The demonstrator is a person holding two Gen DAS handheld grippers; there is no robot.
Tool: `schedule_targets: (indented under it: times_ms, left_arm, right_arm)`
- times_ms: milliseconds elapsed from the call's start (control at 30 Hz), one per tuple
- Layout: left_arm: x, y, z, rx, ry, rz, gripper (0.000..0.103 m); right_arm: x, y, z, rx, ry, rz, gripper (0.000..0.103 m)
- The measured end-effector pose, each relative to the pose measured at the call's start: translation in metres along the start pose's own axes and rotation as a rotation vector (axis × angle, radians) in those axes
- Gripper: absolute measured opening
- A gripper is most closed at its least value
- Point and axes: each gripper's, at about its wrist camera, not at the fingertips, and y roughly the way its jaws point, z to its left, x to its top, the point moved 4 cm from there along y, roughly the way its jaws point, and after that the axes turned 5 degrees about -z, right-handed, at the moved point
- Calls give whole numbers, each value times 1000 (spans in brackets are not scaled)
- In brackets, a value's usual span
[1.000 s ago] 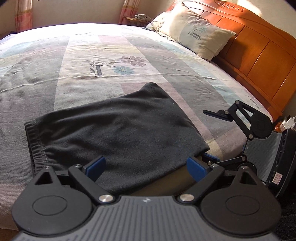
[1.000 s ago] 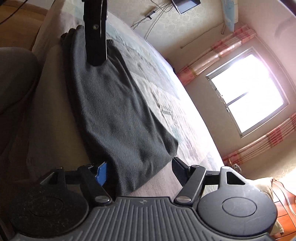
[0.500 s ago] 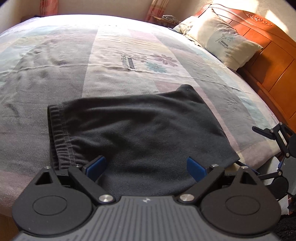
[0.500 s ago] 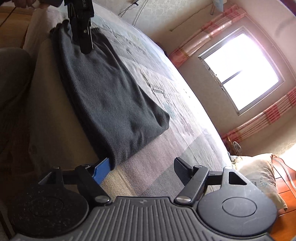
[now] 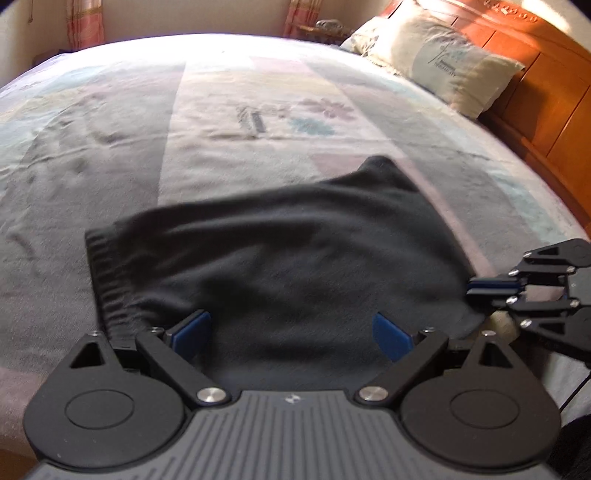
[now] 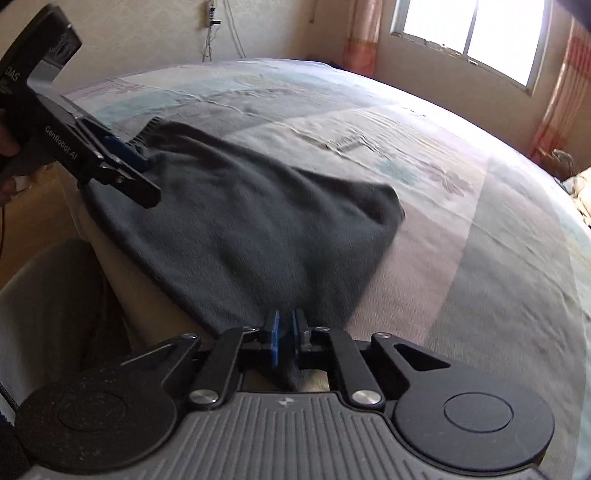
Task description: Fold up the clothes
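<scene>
A dark grey folded garment (image 5: 288, 258) lies on the near edge of the bed, its ribbed waistband at the left; it also shows in the right wrist view (image 6: 251, 221). My left gripper (image 5: 291, 330) is open, its blue pads either side of the garment's near edge. In the right wrist view it (image 6: 129, 162) sits at the waistband corner. My right gripper (image 6: 286, 341) is shut on the garment's near corner. In the left wrist view it (image 5: 491, 291) pinches the cloth's right corner.
The bed (image 5: 221, 122) has a pale patterned cover. A pillow (image 5: 443, 62) and wooden headboard (image 5: 546, 92) are at the far right. A window (image 6: 472, 33) with curtains is behind the bed. The bed's side drops off at the near edge (image 6: 122, 288).
My right gripper has swung round to the garment's near right corner and shut on it. My left gripper has stayed open at the near edge.
</scene>
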Motion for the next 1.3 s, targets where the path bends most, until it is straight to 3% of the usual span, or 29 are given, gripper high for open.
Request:
schedule_targets:
  times_ms: [100, 200, 333, 467, 567, 733, 867, 1000, 1133, 1300]
  left_arm:
    - [-7, -11, 3, -22, 25, -25, 95]
    - [4, -23, -11, 9, 60, -55, 95]
    - [12, -26, -61, -43, 285, -114, 95]
    - [1, -3, -114, -61, 507, -78, 95]
    - [-4, 12, -146, -100, 596, -74, 95]
    - [-6, 38, -171, -73, 704, -57, 95]
    - [6, 39, -170, -59, 677, -64, 95]
    - [17, 35, -165, -78, 639, -64, 95]
    - [24, 34, -160, -97, 602, -56, 95]
    - [31, 37, -156, -111, 569, -43, 95]
  right_arm:
    - [-15, -21, -10, 24, 95, -4, 10]
    - [-11, -32, -25, -47, 149, -28, 20]
    - [-8, -40, -49, -88, 269, -57, 25]
    - [-9, -45, -51, -136, 279, -51, 31]
    - [-12, -53, -52, -135, 313, -74, 40]
    - [-20, -67, -49, -135, 334, -77, 44]
    - [-26, -74, -45, -125, 330, -84, 49]
    - [-28, -66, -29, -125, 230, -57, 53]
    - [-24, -46, -4, -167, 20, -36, 58]
    - [-12, -29, 26, -227, -231, -86, 66]
